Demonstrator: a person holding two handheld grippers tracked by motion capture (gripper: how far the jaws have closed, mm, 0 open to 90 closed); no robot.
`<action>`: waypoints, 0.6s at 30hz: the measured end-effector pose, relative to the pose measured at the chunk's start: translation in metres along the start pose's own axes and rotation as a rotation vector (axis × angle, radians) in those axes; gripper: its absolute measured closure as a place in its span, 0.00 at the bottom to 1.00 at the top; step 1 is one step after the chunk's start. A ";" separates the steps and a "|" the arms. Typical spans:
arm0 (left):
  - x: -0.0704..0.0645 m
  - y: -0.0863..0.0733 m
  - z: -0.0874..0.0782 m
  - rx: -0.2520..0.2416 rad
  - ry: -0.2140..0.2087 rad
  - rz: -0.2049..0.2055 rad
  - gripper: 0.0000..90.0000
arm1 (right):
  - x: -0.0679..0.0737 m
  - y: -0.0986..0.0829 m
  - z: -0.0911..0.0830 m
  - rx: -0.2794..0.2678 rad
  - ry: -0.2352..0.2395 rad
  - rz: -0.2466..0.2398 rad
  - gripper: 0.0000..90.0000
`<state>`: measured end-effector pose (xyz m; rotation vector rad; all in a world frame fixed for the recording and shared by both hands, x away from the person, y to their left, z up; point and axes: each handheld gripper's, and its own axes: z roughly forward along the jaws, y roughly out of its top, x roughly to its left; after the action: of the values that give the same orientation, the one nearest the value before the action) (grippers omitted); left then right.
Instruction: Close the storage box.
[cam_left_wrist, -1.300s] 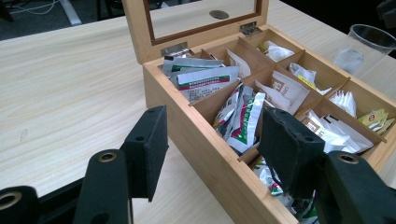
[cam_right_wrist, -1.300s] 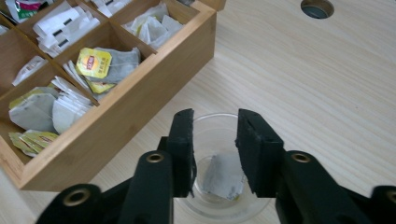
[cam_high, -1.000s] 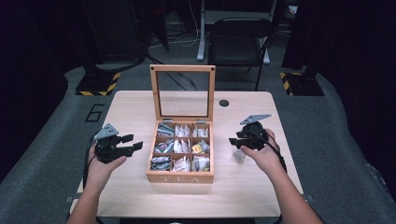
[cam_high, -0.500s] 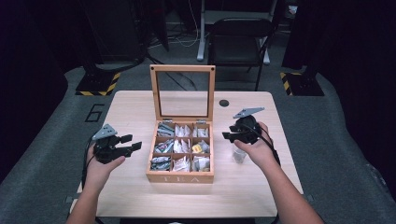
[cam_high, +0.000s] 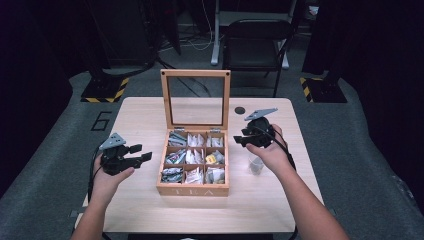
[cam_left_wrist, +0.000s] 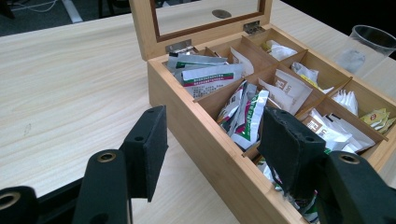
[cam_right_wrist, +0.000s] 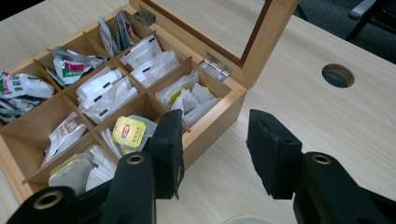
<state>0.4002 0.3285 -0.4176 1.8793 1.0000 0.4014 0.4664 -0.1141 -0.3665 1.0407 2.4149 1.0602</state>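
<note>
A wooden tea box (cam_high: 193, 189) stands open mid-table, its glass lid (cam_high: 195, 99) upright. Its compartments hold several tea packets (cam_left_wrist: 212, 74), white sachets (cam_right_wrist: 107, 93) and a yellow-labelled bag (cam_right_wrist: 129, 132). My left gripper (cam_high: 138, 154) hovers open just left of the box, jaws pointing at its left wall (cam_left_wrist: 205, 140). My right gripper (cam_high: 242, 139) is open above the box's right edge, close to the far right compartment (cam_right_wrist: 189, 99). Neither holds anything. A clear plastic cup (cam_high: 256, 164) stands right of the box, under my right hand.
A round cable hole (cam_high: 240, 110) sits in the table behind the box on the right. A black chair (cam_high: 256, 35) stands beyond the table's far edge. Bare tabletop (cam_high: 135, 120) lies left of the box and at the front (cam_high: 200, 212).
My right gripper has moved left and slightly away from me, from beside the cup to the box's right edge. The left gripper has barely shifted.
</note>
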 end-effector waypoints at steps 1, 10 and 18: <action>0.000 0.000 0.000 0.002 0.001 0.001 0.46 | -0.001 0.001 0.001 -0.004 0.002 0.003 0.61; 0.000 -0.001 0.000 0.003 0.003 0.000 0.46 | -0.004 0.011 0.014 -0.007 0.004 -0.021 0.61; 0.000 0.000 0.001 -0.012 -0.004 -0.018 0.46 | -0.003 0.029 0.021 -0.019 0.006 -0.015 0.60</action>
<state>0.4007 0.3278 -0.4177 1.8587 1.0093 0.3923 0.4942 -0.0917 -0.3595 1.0135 2.4085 1.0805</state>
